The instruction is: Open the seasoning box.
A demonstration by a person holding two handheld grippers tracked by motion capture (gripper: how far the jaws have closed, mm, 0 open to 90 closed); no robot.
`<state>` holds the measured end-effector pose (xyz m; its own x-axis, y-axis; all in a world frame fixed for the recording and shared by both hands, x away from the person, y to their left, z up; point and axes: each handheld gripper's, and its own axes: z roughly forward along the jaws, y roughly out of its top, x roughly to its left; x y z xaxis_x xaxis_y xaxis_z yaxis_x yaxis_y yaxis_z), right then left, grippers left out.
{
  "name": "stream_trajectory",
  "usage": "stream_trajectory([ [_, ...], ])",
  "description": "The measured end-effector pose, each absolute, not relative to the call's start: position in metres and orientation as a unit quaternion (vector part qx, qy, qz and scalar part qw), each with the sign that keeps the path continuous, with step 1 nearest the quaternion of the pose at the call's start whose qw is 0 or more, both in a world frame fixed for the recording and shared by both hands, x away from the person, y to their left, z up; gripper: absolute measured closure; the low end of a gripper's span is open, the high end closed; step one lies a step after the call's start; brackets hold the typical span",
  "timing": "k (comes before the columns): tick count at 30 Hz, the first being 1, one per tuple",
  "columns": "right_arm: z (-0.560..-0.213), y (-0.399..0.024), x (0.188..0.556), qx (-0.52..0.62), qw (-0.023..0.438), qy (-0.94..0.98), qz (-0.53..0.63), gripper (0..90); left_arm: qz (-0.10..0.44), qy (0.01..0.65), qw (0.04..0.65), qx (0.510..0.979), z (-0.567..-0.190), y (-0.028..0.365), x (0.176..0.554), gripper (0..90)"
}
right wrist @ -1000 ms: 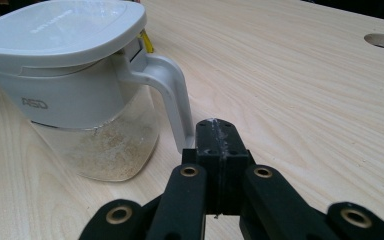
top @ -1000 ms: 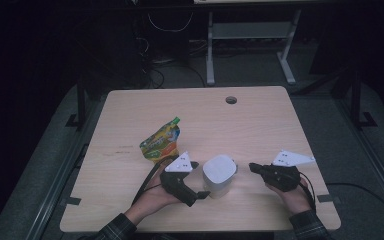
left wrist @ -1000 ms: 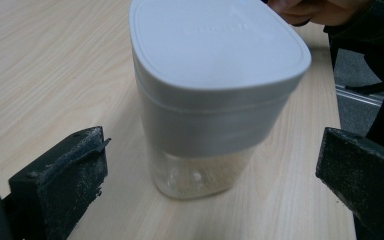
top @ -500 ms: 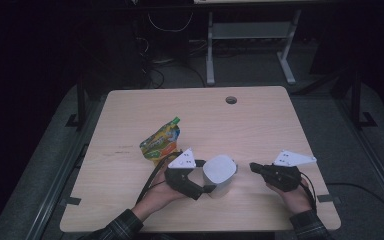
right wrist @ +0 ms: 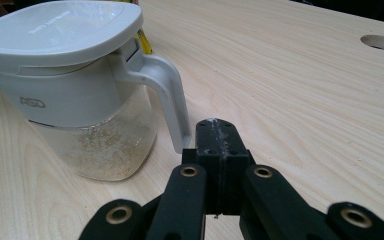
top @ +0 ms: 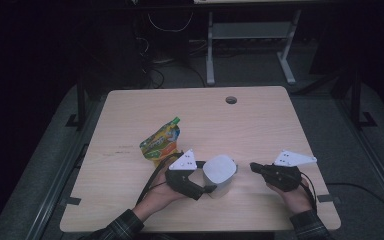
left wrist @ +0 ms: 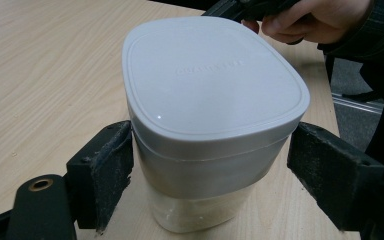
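Note:
A clear container [top: 220,172] with a white lid and a side handle [right wrist: 172,95] stands near the table's front edge, with pale grains at its bottom [right wrist: 100,150]. My left gripper [top: 214,184] reaches in from the left. Its jaws have just been closing and the container [left wrist: 210,85] sits between them, with both pads [left wrist: 105,170] against its sides below the lid. To the right, my right gripper [top: 253,166] is shut with nothing in it. Its tips [right wrist: 216,135] point at the handle and stop just short of it.
A green and orange pouch [top: 161,142] lies on the wooden table [top: 260,125] just behind the left gripper. A round cable hole [top: 231,100] sits near the far edge. A metal frame [top: 250,45] stands on the dark floor beyond.
The left gripper's jaws have drawn in around the container. Both hands and the container have stayed where they were.

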<state>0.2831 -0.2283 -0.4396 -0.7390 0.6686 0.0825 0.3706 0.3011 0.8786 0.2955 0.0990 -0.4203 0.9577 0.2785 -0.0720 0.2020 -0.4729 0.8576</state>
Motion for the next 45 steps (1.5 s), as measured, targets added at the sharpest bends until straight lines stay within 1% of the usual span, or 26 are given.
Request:
stream_trajectory([
  [7, -0.440, -0.228, 0.283, 0.329, 0.151, 0.792, 0.491, 89.7, 0.040, 0.138, 0.495, 0.857, -0.417, 0.101, 0.295, 20.1],
  [10, -0.440, -0.228, 0.283, 0.327, 0.153, 0.794, 0.489, 89.8, 0.035, 0.143, 0.506, 0.850, -0.414, 0.103, 0.296, 22.2],
  [21, -0.441, -0.228, 0.283, 0.329, 0.154, 0.794, 0.488, 89.8, 0.038, 0.142, 0.507, 0.849, -0.410, 0.104, 0.296, 24.9],
  [30, -0.442, -0.228, 0.283, 0.330, 0.154, 0.795, 0.486, 89.8, 0.039, 0.143, 0.510, 0.847, -0.404, 0.105, 0.297, 28.9],
  [41, -0.442, -0.227, 0.283, 0.330, 0.154, 0.794, 0.487, 89.8, 0.049, 0.151, 0.508, 0.846, -0.397, 0.106, 0.299, 42.0],
  [45, -0.442, -0.228, 0.284, 0.333, 0.155, 0.792, 0.487, 89.8, 0.058, 0.156, 0.508, 0.845, -0.395, 0.106, 0.300, 50.1],
])
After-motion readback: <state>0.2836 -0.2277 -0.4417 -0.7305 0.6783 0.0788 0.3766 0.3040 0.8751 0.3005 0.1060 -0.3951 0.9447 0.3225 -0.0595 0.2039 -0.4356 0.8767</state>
